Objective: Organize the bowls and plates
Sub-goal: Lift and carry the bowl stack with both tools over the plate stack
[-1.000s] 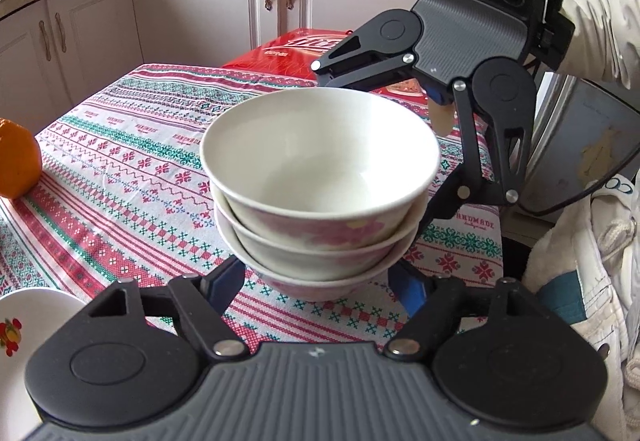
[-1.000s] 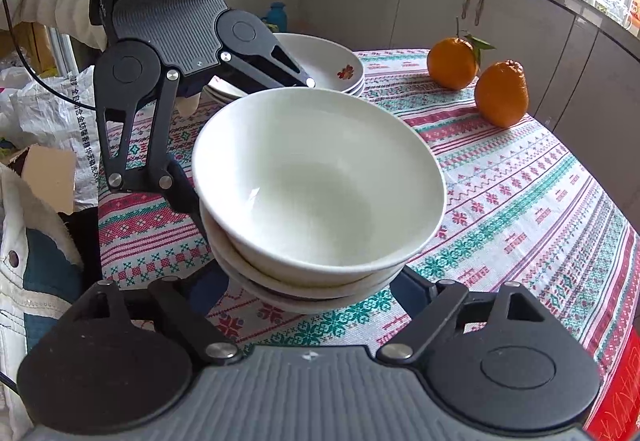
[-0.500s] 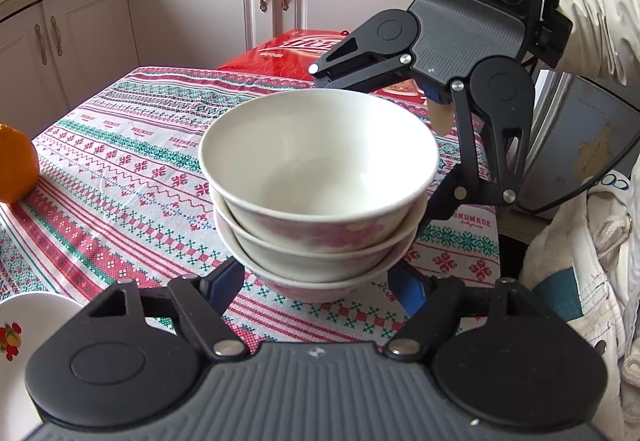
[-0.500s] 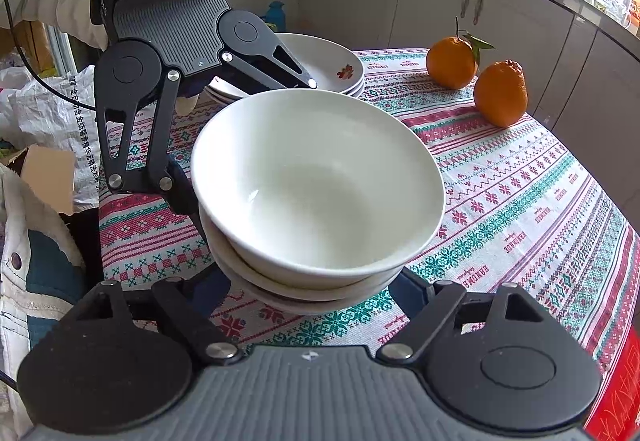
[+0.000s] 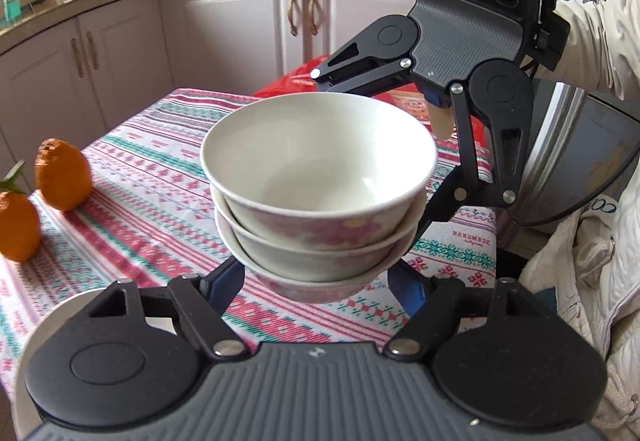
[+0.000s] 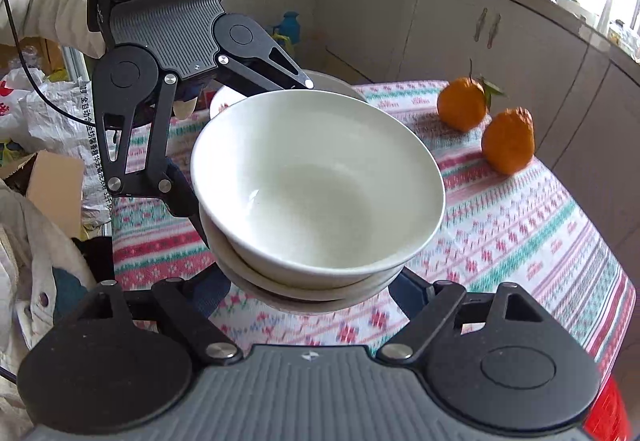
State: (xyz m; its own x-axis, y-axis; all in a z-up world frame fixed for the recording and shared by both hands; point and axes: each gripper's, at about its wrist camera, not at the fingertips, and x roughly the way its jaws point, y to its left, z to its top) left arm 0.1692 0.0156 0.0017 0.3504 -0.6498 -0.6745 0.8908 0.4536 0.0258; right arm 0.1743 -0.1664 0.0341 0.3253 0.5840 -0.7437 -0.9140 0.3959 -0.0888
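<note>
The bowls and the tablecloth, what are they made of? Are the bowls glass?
Not glass, it seems. The stacked bowls look like glazed ceramic or porcelain: solid white you cannot see through, shiny with light glinting inside, and pink flowers printed on the outside. The tablecloth looks like woven cloth, matte, with stitched-looking red and green bands. Whether it is cotton I cannot tell.

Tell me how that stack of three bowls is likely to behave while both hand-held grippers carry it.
The stack of bowls looks like glazed ceramic, so probably rigid, slippery and breakable if dropped. The bowls sit nested but slightly askew, so a tilt might slide the top one. The left hand-held gripper and right hand-held gripper grip only the lowest bowl, so the upper ones ride loose.
</note>
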